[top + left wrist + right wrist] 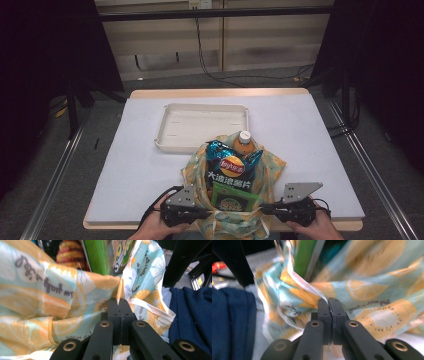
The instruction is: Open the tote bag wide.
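High view: a thin fabric bag printed with orange citrus slices on pale blue (270, 167) lies at the table's near edge, in front of a shallow cream rectangular tray (162, 127); it holds a glossy blue Lay's crisp packet (231, 167), a green packet (231, 200) and an orange-capped bottle (244, 140). Left gripper view: the left gripper (120, 300), jaws together, pinches a fold of the bag's hem, cursive script legible nearby. Right gripper view: the right gripper (328, 300) clamps the opposite hem likewise; navy cloth (232, 322) beside it.
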